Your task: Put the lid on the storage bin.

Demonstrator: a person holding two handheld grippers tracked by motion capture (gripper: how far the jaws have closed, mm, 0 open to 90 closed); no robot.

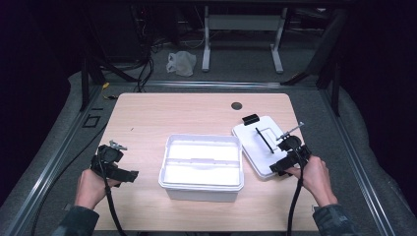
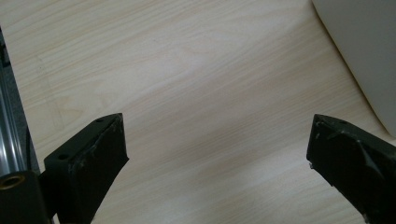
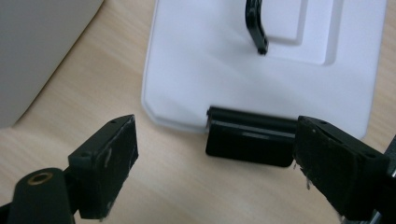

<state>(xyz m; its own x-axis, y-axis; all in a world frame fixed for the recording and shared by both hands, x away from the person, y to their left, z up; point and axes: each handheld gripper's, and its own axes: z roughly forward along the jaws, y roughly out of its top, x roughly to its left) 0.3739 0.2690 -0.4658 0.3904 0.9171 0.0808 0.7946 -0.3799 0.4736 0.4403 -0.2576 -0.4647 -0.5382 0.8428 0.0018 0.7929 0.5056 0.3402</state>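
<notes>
Left tongs (image 1: pixel 129 175) lay low over bare bench (image 1: pixel 196 110), spread wide, nothing between the jaws. In the left gripper view only wood grain showed ahead of them, with the curved wall of the white bin (image 2: pixel 364 51) off to their far right. Left hand (image 1: pixel 91 187) sat near the bench's near-left corner, well apart from the work; probably parked to stay out of the way.

Right tongs (image 3: pixel 215 154) were spread too, gripping nothing. Directly ahead of them lay the white lid (image 3: pixel 261 70), flat on the bench, top face up. Its black latch (image 3: pixel 247 140) hung off the near edge, just beyond the jaw tips and slightly toward the right jaw. Further ahead, the lid's black handle (image 3: pixel 256 23) crossed a shallow recess. In the high view the right tongs (image 1: pixel 276 168) hovered at the lid's near corner, right hand (image 1: pixel 314 177) behind.

The lid (image 1: pixel 263 142) lay askew to the bin (image 1: pixel 201 167), their edges near but not touching. The bin stood open, a divider running across it. My reading: lid set aside so the bin stays reachable, latch end turned toward the right hand for an easy pinch.

Room: open wood ahead of the left tongs and behind the bin; narrow gap between bin and lid; the right bench edge close past the lid.
</notes>
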